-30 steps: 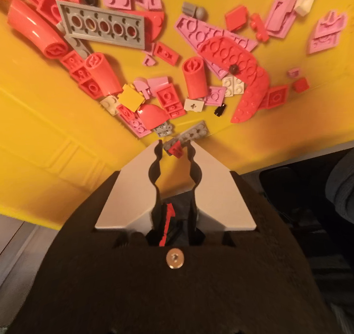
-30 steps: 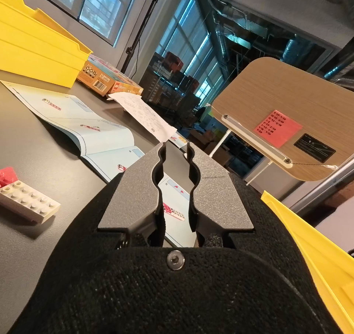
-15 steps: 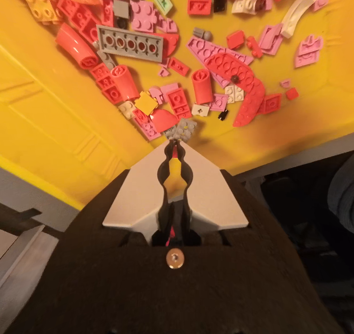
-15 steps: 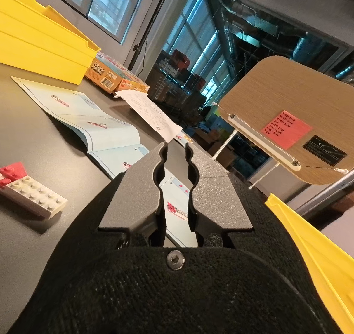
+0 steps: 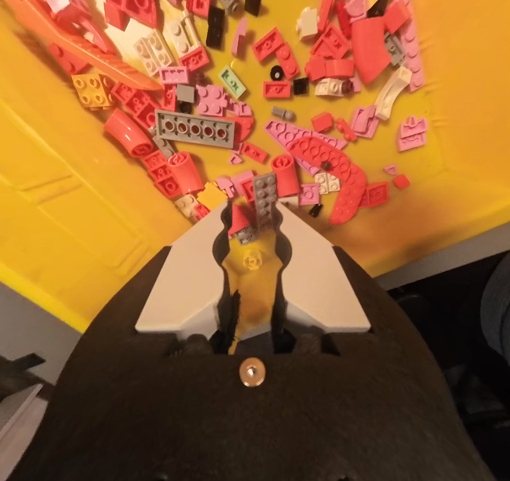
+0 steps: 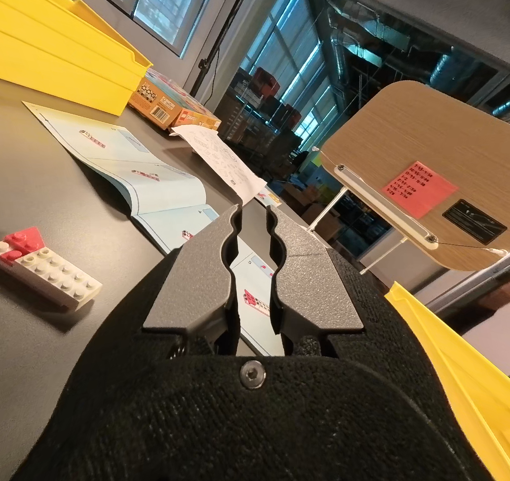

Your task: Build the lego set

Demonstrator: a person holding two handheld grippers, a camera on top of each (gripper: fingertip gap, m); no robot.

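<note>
My left gripper hangs over a yellow bin full of loose red, pink, white and grey bricks. Its jaws stand open. A long grey studded plate stands on end between the fingertips, close to the right finger, with a visible gap on its left. A red curved piece and a small grey piece lie just below the tips. My right gripper is open and empty, low over a dark table, pointing across an open instruction booklet.
A white brick with red pieces attached lies on the table to the left. Stacked yellow bins, an orange box and a paper sheet lie farther back. A wooden board stands at the right, and a yellow bin edge is nearby. There is about 45 cm between the tips of the two grippers. To the small grey piece: left tips about 4 cm, right tips about 50 cm.
The left jaws shut on the grey plate half a second ago and have opened again; the plate now stands loose between them. The left gripper has pulled back from the bin. The right gripper barely moved.
</note>
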